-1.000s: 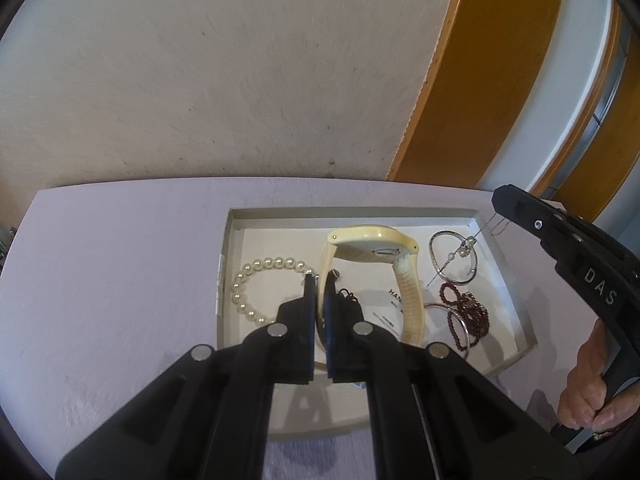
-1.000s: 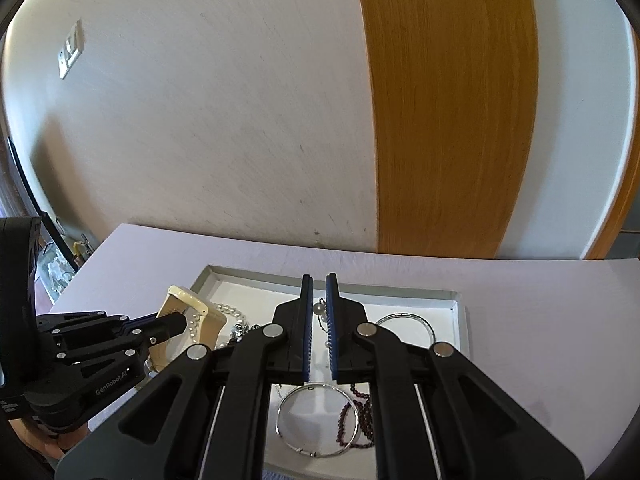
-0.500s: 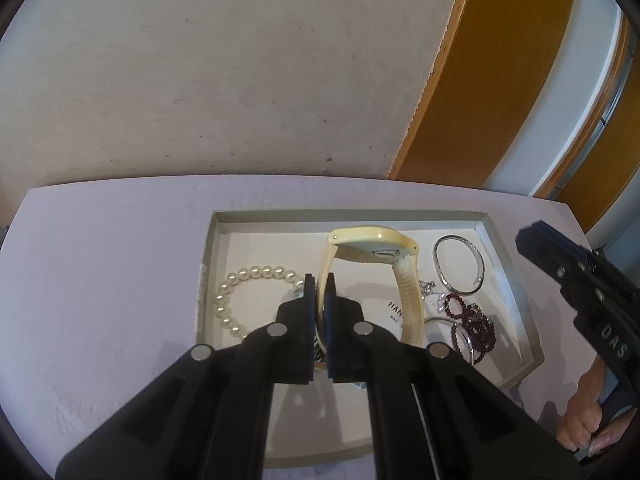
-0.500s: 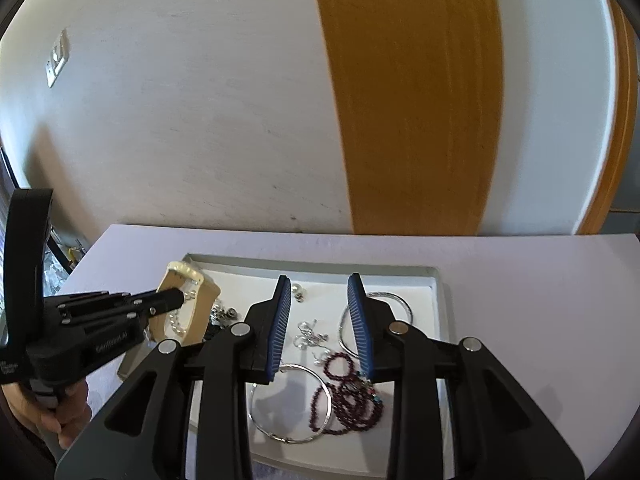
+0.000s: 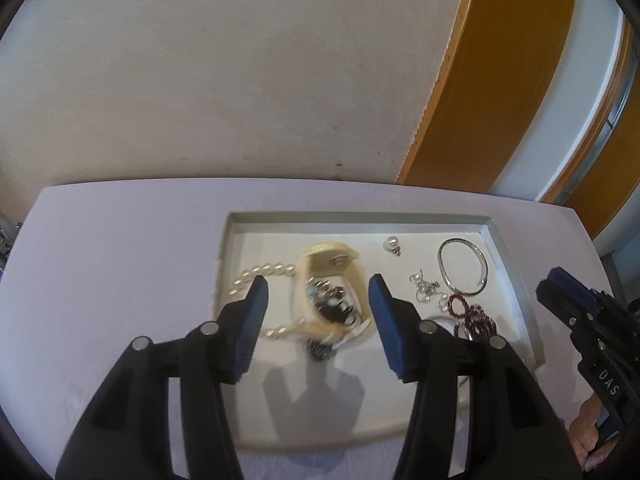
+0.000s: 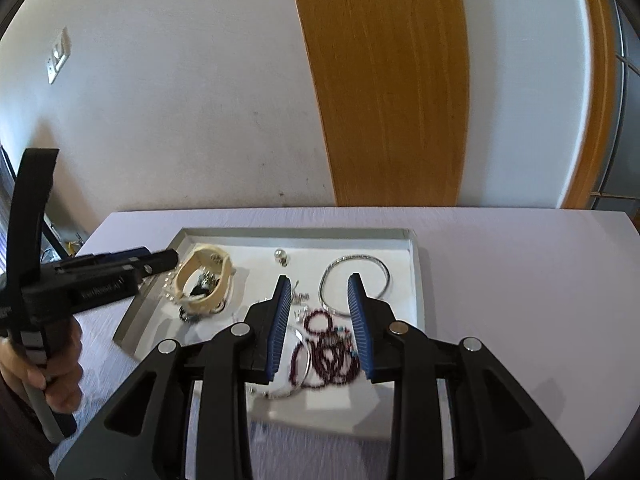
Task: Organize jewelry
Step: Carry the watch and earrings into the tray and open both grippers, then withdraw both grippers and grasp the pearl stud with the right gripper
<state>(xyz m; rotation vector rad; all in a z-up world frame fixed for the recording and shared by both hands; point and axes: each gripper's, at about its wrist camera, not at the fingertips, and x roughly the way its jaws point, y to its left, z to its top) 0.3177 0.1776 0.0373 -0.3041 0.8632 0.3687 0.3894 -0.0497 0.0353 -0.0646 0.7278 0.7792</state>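
Observation:
A shallow white tray (image 5: 360, 218) on the pale table holds the jewelry. My left gripper (image 5: 318, 284) hangs over its left half. Its jaws are opening and the pads touch nothing. Below them lies a cream watch (image 5: 330, 254), blurred, on a dark beaded piece, with a pearl bracelet (image 5: 264, 270) beside it. My right gripper (image 6: 319, 280) stands partly open and empty over a dark red bead bracelet (image 6: 328, 356) and a silver bangle (image 6: 356, 258). The left gripper (image 6: 160, 260) shows at the left of the right wrist view, beside the watch (image 6: 192, 270).
A pearl earring (image 5: 392, 244) lies near the tray's far rim, and small silver earrings (image 5: 426, 288) sit mid-tray. A second silver hoop (image 6: 307, 360) lies under the red beads. A wall and a wooden door frame stand close behind the table. A person's hand (image 6: 60, 360) holds the left gripper's handle.
My left gripper has opened and let go of the cream watch, which now lies in the tray. My right gripper has opened and moved nearer over the red beads.

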